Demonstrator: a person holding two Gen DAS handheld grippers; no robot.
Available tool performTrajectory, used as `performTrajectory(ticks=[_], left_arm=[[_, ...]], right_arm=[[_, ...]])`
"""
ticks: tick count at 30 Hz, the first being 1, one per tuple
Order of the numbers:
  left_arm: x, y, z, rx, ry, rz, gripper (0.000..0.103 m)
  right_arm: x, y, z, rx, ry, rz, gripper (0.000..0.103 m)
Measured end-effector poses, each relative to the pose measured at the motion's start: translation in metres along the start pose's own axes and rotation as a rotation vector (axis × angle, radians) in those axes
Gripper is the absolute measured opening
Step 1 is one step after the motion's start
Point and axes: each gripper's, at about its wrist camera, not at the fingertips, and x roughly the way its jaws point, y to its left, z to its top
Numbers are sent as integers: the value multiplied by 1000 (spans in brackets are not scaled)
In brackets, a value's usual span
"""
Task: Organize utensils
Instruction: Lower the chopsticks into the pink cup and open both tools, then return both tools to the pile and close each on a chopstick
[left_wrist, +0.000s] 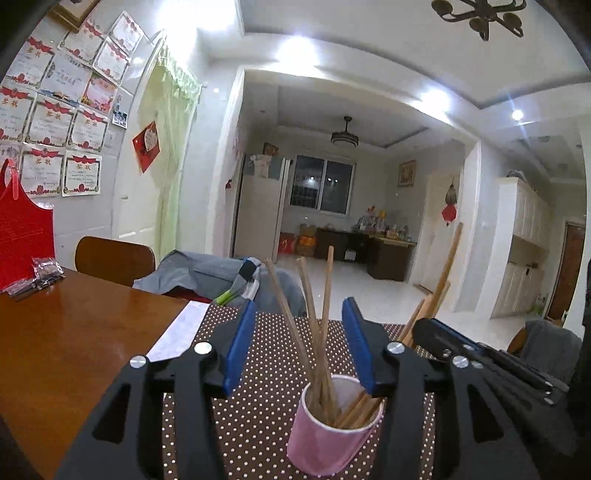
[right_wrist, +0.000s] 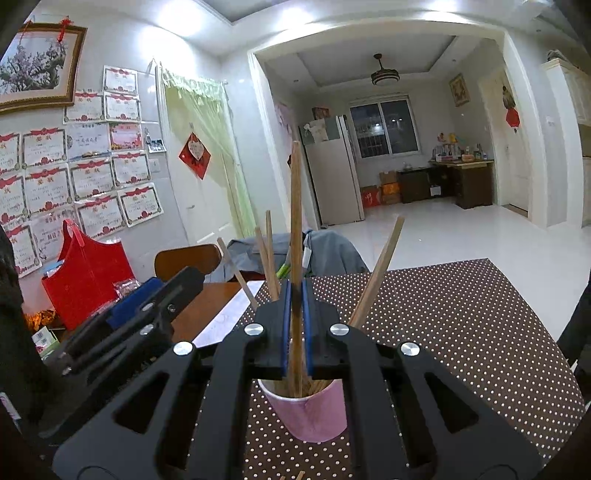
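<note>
A pink paper cup (left_wrist: 332, 439) stands on a brown polka-dot mat (left_wrist: 258, 406) and holds several wooden chopsticks (left_wrist: 317, 332). My left gripper (left_wrist: 299, 347) is open, its blue-padded jaws on either side of the chopsticks just above the cup. My right gripper (right_wrist: 295, 325) is shut on one wooden chopstick (right_wrist: 295, 221), held upright with its lower end in the pink cup (right_wrist: 310, 413). The right gripper also shows in the left wrist view (left_wrist: 480, 354), at the right. The left gripper shows in the right wrist view (right_wrist: 122, 321), at the left.
The mat (right_wrist: 461, 332) lies on a wooden table (left_wrist: 74, 350). A red bag (left_wrist: 22, 236) and a small plastic packet (left_wrist: 44, 273) sit at the table's far left. A wooden chair (left_wrist: 114, 258) and grey clothing (left_wrist: 207, 273) stand behind the table.
</note>
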Motion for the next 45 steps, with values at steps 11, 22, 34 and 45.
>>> performTrajectory(ticks=[11, 22, 34, 45], left_arm=[[-18, 7, 2, 34, 47, 25, 52], [-56, 14, 7, 25, 62, 31, 54], [-115, 6, -3, 40, 102, -1, 62], [-104, -1, -51, 72, 484, -110, 62]], right_arm=[[-6, 8, -2, 3, 36, -36, 7], [-50, 19, -1, -6, 43, -46, 8], [-110, 26, -21, 3, 65, -74, 33], [-125, 8, -65, 30, 220, -118, 48]])
